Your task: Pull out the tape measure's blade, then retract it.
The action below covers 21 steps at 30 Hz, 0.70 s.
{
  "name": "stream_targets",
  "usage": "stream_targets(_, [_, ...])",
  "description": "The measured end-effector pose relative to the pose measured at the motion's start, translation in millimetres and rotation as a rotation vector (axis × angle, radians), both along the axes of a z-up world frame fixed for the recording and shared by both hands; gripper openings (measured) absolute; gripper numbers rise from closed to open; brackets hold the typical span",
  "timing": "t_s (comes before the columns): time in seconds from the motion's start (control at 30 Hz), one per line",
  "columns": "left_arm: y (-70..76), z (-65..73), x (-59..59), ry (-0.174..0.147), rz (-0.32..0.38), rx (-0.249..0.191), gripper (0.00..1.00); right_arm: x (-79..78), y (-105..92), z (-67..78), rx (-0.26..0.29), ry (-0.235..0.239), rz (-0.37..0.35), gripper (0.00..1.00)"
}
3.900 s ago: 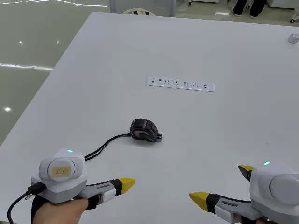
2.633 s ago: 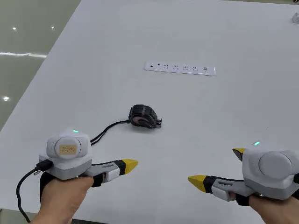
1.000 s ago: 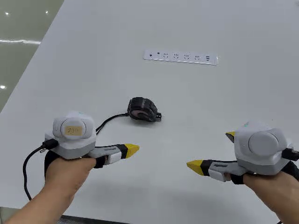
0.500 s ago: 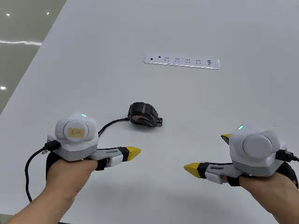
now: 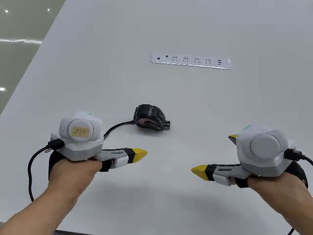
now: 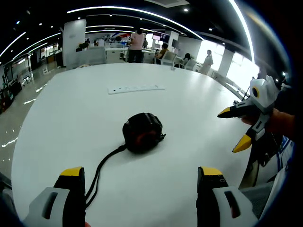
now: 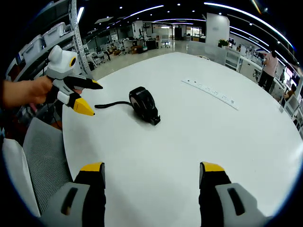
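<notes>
Head view: the black tape measure (image 5: 150,117) rests on the white tabletop (image 5: 122,49) near the centre of the frame. Its black wrist strap (image 5: 117,127) trails from the case toward 8 o'clock. A white power strip (image 5: 190,60) lies well apart from the case, at its 1 o'clock.

The left tool (image 5: 134,155) is held in the person's left hand (image 5: 73,176) at 7 o'clock from the tape measure, near it but apart. The right tool (image 5: 215,154) is held in the right hand (image 5: 279,188) at 4 o'clock from the tape measure, also apart.

Left gripper view: the yellow-tipped jaws of the left tool (image 6: 140,172) stand spread and released, with bare tabletop between them. The tape measure (image 6: 142,131) sits at 12 o'clock ahead, reddish side face toward the camera. The right tool (image 6: 233,128) enters at 3 o'clock, jaws apart.

Right gripper view: the right tool (image 7: 151,166) is likewise released and grasps nothing. The tape measure (image 7: 144,105) lies at 12 o'clock ahead, and the left tool (image 7: 90,97) shows at 10 o'clock.
</notes>
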<state>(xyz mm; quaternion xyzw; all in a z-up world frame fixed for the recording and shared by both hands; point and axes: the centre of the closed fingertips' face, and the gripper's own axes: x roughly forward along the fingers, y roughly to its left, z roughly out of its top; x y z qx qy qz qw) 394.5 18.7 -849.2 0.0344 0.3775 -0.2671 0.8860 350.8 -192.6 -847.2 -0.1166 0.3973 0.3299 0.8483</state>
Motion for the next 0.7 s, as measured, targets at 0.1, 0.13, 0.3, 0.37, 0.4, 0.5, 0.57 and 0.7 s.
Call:
stream_targets(0.1, [-0.3,-1.1,1.6,0.001,-0.009,0.004,0.96,1.5,1.5,-2.1,-0.002,0.001,0.012,0.83])
stream_targets(0.13, [-0.4,-1.3,2.0,0.001,-0.010,0.005,0.96,1.6,1.8,-2.9,-0.004,0.001,0.016,0.83])
stream_targets(0.3, [-1.5,-3.3,3.9,0.003,-0.027,0.011,0.95,4.1,3.4,-4.9,-0.010,0.000,0.035,0.82])
stream_targets(0.37, [-2.5,-4.6,4.7,0.004,-0.037,0.014,0.94,5.6,4.0,-5.8,-0.012,0.000,0.042,0.82])
stream_targets(0.4, [-2.7,-5.2,5.0,0.005,-0.041,0.016,0.94,6.1,4.3,-5.9,-0.012,-0.001,0.045,0.82])
stream_targets(0.5, [-3.5,-7.1,6.3,0.008,-0.055,0.022,0.94,8.2,4.9,-7.9,-0.017,-0.002,0.056,0.82])
stream_targets(0.57, [-3.8,-7.6,7.1,0.007,-0.061,0.024,0.94,8.9,5.4,-8.2,-0.019,-0.002,0.061,0.82])
stream_targets(0.7, [-4.1,-7.9,7.7,0.007,-0.066,0.026,0.94,9.6,5.6,-8.6,-0.020,-0.002,0.065,0.81])
